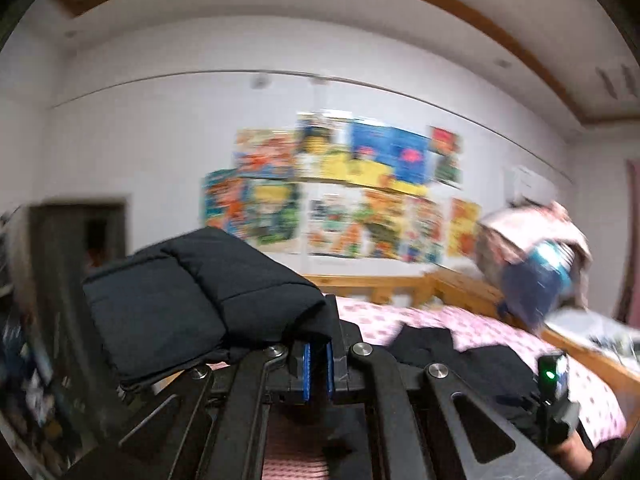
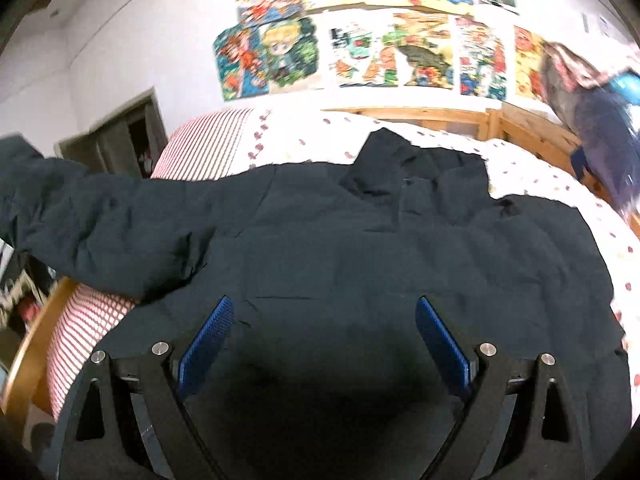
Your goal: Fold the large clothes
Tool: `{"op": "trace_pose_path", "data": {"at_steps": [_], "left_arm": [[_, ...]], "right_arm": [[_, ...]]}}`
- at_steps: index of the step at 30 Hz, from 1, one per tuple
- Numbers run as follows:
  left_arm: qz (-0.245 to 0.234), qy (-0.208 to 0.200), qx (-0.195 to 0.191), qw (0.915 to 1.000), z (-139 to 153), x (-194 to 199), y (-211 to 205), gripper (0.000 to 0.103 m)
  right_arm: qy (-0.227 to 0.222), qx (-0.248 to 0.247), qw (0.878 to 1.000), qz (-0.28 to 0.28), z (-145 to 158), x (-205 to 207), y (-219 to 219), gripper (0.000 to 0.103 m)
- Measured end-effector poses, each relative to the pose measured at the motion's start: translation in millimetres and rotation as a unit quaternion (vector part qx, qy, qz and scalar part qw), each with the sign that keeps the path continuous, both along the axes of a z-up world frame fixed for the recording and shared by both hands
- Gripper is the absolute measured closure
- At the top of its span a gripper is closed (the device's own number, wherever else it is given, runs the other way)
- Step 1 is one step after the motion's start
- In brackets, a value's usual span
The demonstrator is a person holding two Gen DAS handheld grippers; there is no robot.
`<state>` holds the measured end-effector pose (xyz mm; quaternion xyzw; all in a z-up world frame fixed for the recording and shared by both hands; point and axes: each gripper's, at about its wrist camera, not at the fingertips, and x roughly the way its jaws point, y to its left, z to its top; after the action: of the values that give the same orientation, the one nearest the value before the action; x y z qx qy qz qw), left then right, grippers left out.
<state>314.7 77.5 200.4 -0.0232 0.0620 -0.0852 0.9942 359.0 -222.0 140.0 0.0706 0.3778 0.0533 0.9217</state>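
Left tongs pinch the black jacket's sleeve, lifting it off the bed's left edge to fold inward; right tongs hover spread over the jacket.

Black padded jacket spread on bed, sleeve raised

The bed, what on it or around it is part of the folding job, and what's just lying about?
Part of the job:
dark jacket, spread on the bed
its sleeve, clamped in the left gripper
right gripper, open over the jacket

Just there:
striped pillow
wall posters
wooden bed frame
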Motion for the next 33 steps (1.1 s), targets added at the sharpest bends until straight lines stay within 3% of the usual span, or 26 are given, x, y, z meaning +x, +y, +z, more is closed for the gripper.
{"op": "trace_pose_path", "data": {"at_steps": [6, 13, 16, 25, 29, 33], "left_arm": [[-0.106, 0.018, 0.066, 0.992, 8, 7, -88, 0.098], [-0.19, 0.062, 0.094, 0.9754, -26, 20, -167, 0.098], [-0.21, 0.087, 0.096, 0.969, -48, 27, -191, 0.098], [-0.254, 0.209, 0.097, 0.9394, -132, 64, -249, 0.098], [-0.253, 0.261, 0.104, 0.9259, -163, 75, -255, 0.098], [-0.264, 0.286, 0.097, 0.9162, -174, 76, -252, 0.096]], "right_arm": [[-0.001, 0.055, 0.997, -0.046, -6, -17, -56, 0.013], [-0.007, 0.103, 0.989, -0.104, -27, -41, -127, 0.013], [-0.013, 0.121, 0.985, -0.121, -32, -51, -152, 0.013], [-0.001, 0.113, 0.982, -0.151, -57, -66, -198, 0.013], [0.013, 0.131, 0.977, -0.165, -74, -66, -213, 0.013], [0.005, 0.16, 0.975, -0.153, -85, -74, -216, 0.013]]}}
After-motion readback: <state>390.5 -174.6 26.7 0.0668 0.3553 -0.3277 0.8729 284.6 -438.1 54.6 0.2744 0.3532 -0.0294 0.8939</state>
